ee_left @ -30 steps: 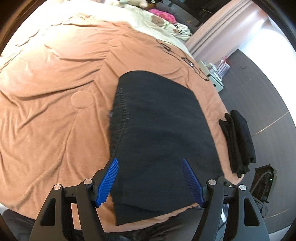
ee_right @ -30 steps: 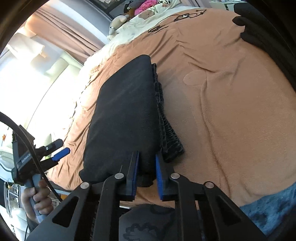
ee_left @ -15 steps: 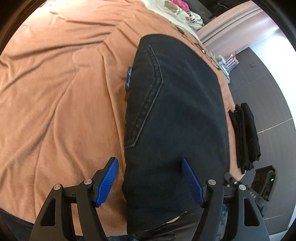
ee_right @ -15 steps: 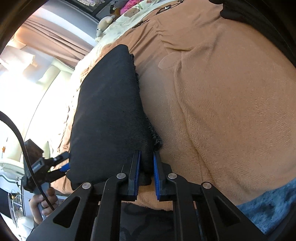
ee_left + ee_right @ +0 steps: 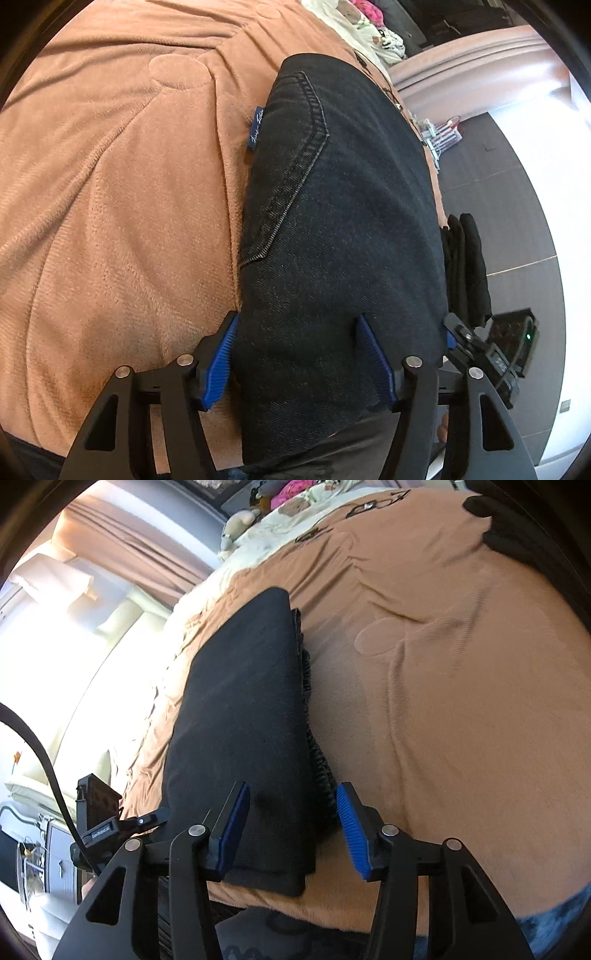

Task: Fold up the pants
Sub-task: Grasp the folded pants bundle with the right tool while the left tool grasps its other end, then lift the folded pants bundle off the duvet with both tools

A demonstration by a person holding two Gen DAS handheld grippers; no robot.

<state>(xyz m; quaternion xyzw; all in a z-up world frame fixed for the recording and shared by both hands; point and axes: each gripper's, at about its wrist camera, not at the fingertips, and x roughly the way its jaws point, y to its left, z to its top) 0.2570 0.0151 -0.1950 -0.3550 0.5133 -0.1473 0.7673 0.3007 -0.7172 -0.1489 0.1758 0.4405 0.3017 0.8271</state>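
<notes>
Jaws of right gripper [image 5: 291, 827] just let go & are opening over pants [image 5: 243, 716] on bed [image 5: 461, 686]; left gripper [image 5: 299, 354] closing, not gripping. Fold looks done.

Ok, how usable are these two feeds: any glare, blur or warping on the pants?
Right wrist view: window side at the left is blown out white, but the pants read dark and clear. Left wrist view: even light, pocket stitching sharp, floor at the right overexposed. Both views bend strongly at the fisheye rim.

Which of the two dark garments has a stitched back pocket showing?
The folded black pants lying between the left gripper's closing jaws. Pocket stitching and a blue tag show; the smaller black pile at the bed's edge shows neither.
</notes>
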